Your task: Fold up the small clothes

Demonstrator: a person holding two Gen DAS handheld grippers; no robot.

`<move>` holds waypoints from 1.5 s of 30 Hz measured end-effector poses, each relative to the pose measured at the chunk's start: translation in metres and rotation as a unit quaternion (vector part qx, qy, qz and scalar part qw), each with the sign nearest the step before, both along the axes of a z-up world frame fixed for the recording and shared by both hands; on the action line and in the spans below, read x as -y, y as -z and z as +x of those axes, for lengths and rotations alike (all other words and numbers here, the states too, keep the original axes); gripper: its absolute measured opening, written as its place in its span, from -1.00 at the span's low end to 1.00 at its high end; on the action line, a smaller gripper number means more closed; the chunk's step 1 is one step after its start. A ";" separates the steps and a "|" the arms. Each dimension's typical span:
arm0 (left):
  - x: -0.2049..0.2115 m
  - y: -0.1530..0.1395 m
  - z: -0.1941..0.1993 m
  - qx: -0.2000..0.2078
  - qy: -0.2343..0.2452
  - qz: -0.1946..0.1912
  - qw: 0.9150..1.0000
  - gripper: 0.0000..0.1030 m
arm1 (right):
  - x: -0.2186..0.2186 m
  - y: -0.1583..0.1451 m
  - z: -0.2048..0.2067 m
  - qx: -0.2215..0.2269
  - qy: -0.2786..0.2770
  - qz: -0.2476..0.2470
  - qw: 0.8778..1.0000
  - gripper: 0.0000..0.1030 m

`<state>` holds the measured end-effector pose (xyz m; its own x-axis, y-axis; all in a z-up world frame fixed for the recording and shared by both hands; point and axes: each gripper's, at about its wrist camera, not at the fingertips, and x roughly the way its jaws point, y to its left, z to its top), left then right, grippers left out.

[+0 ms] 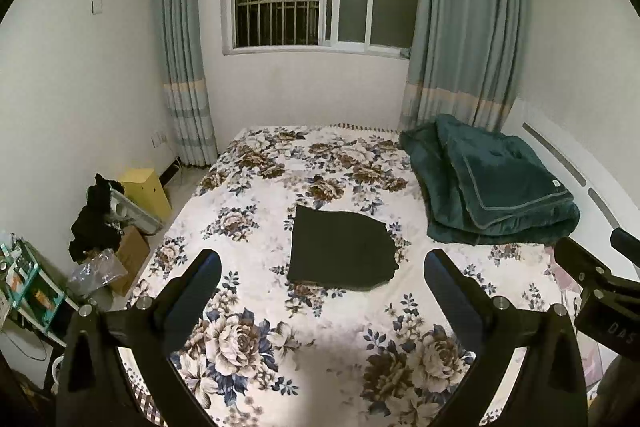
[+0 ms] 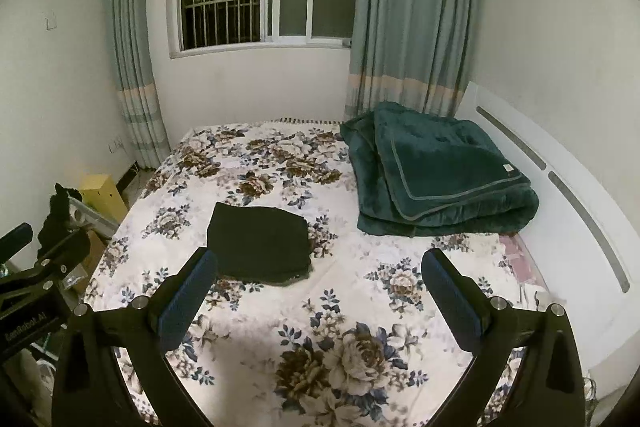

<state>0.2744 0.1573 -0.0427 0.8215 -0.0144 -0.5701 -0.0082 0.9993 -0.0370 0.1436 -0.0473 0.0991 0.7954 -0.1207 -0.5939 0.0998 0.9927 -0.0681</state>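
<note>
A small dark garment (image 1: 342, 251) lies folded flat on the floral bedspread (image 1: 256, 339) near the middle of the bed; it also shows in the right wrist view (image 2: 260, 245). My left gripper (image 1: 322, 267) is open and empty, held above the near part of the bed, short of the garment. My right gripper (image 2: 320, 267) is open and empty too, to the right of the garment and nearer than it. The right gripper's body shows at the right edge of the left wrist view (image 1: 600, 287).
A folded dark green blanket (image 1: 492, 187) lies at the far right of the bed, next to the white headboard (image 2: 560, 187). Left of the bed on the floor are cardboard boxes (image 1: 146, 191), dark clothes (image 1: 94, 223) and a shelf (image 1: 28, 283). A window and curtains are behind.
</note>
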 end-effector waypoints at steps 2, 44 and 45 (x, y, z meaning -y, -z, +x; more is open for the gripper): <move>0.002 -0.002 -0.003 0.005 0.000 0.004 1.000 1.00 | 0.001 -0.003 -0.002 0.001 -0.001 0.000 1.000 1.00; 0.008 -0.023 -0.023 -0.021 -0.001 -0.006 1.000 1.00 | 0.007 -0.023 -0.020 -0.016 -0.029 0.014 0.999 1.00; 0.008 -0.023 -0.024 -0.020 -0.002 -0.006 1.000 1.00 | 0.008 -0.023 -0.018 -0.016 -0.029 0.014 0.999 1.00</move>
